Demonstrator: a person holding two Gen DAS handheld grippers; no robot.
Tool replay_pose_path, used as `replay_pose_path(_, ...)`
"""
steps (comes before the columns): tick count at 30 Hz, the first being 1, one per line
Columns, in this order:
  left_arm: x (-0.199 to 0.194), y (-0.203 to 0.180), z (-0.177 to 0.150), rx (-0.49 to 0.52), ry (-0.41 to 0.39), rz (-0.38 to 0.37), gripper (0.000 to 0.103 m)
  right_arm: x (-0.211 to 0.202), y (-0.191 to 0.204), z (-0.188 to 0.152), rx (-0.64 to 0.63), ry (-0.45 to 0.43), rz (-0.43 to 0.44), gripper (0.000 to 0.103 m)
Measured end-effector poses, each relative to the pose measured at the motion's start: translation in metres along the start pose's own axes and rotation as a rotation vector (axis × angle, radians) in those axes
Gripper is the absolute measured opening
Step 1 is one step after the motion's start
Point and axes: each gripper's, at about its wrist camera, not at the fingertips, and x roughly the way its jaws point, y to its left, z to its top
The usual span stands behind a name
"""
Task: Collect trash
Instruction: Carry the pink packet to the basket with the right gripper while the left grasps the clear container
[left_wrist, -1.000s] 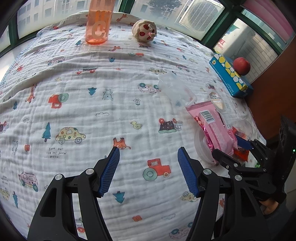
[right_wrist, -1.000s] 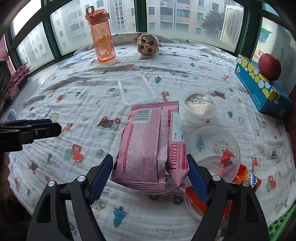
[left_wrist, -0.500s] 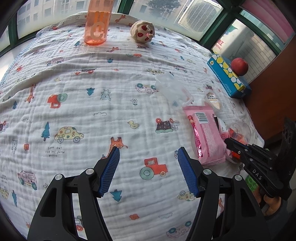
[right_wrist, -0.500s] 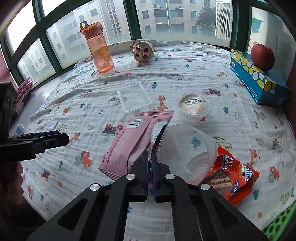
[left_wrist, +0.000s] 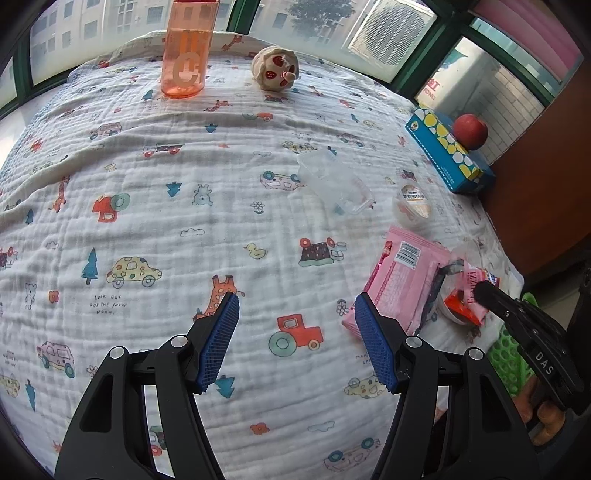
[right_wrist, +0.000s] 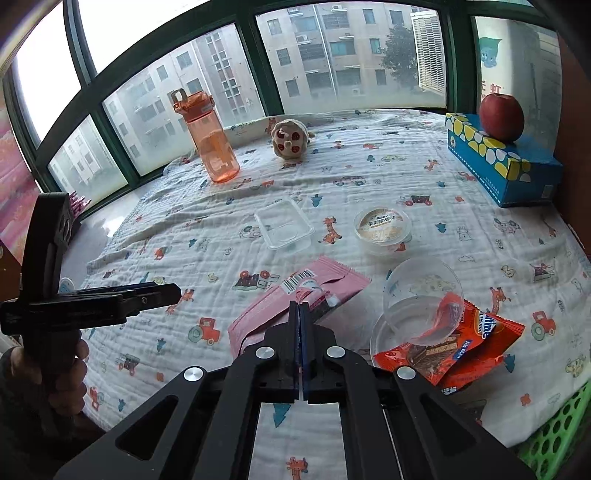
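A bed (right_wrist: 369, 158) covered with a cartoon-print blanket carries everything, its far edge running under the windows. On the far right corner sits a blue tissue box (right_wrist: 498, 166) with a red apple (right_wrist: 501, 116) on top; along the far edge stand an orange water bottle (right_wrist: 210, 147) and a small round plush toy (right_wrist: 290, 140), none of which looks like trash. The trash clusters toward the near right edge: a pink snack wrapper (right_wrist: 258, 314), an orange-red snack wrapper (right_wrist: 476, 343) lying partly under a clear dome lid (right_wrist: 424, 295), a lidded dessert cup (right_wrist: 382, 225) and a clear rectangular tray (right_wrist: 282, 227) nearer the middle. A green slotted basket (right_wrist: 554, 435) shows just off the near right corner and is likely where the trash goes. The right gripper (right_wrist: 298, 310) has its jaws pressed together on a fold of the pink snack wrapper, which appears pinched and partly raised off the blanket. The left gripper (left_wrist: 295, 332) hangs over bare blanket near the near edge with its jaws apart and nothing between them. The step in hand seems to be picking up the first wrapper. The next move calls for carrying it right to the basket without snagging the dome lid, then letting go.
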Motion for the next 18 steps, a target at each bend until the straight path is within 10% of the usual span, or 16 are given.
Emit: replay_pose_path(18, 0.019, -0.079, -0.011, 0.247, 0.03, -0.042, 0.077, -0.142, -0.046, -0.019, 0.106, -0.222, -0.114, 0.001)
